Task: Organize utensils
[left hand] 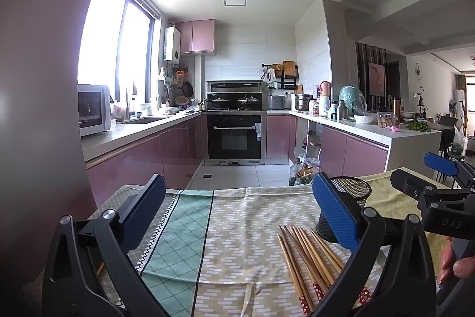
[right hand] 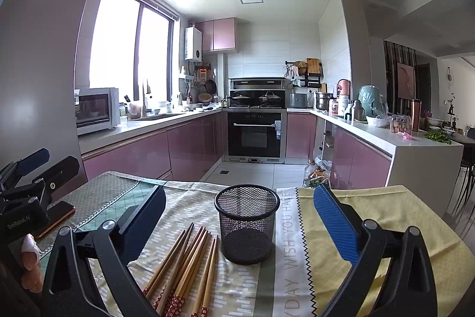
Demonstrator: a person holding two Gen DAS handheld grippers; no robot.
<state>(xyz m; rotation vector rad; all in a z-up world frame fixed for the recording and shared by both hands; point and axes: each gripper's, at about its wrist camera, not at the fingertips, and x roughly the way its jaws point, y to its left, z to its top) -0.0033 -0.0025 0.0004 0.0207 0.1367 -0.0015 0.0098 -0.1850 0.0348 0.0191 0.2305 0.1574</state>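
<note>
On the tabletop [left hand: 237,230], seen from the left wrist, a bundle of wooden chopsticks [left hand: 308,257] lies flat on the patterned cloth [left hand: 184,228], touching nothing but the cloth; the left hand-held gripper [left hand: 237,216] hangs above with its jaws spread wide and empty; the black mesh cup [left hand: 353,189] stands upright just beyond the chopsticks.

From the right wrist, the right hand-held gripper [right hand: 239,222] is likewise wide apart and empty, framing the mesh cup [right hand: 247,223]; the chopsticks [right hand: 187,266] lie just left of the cup; a phone [right hand: 58,217] rests at the far left.
</note>
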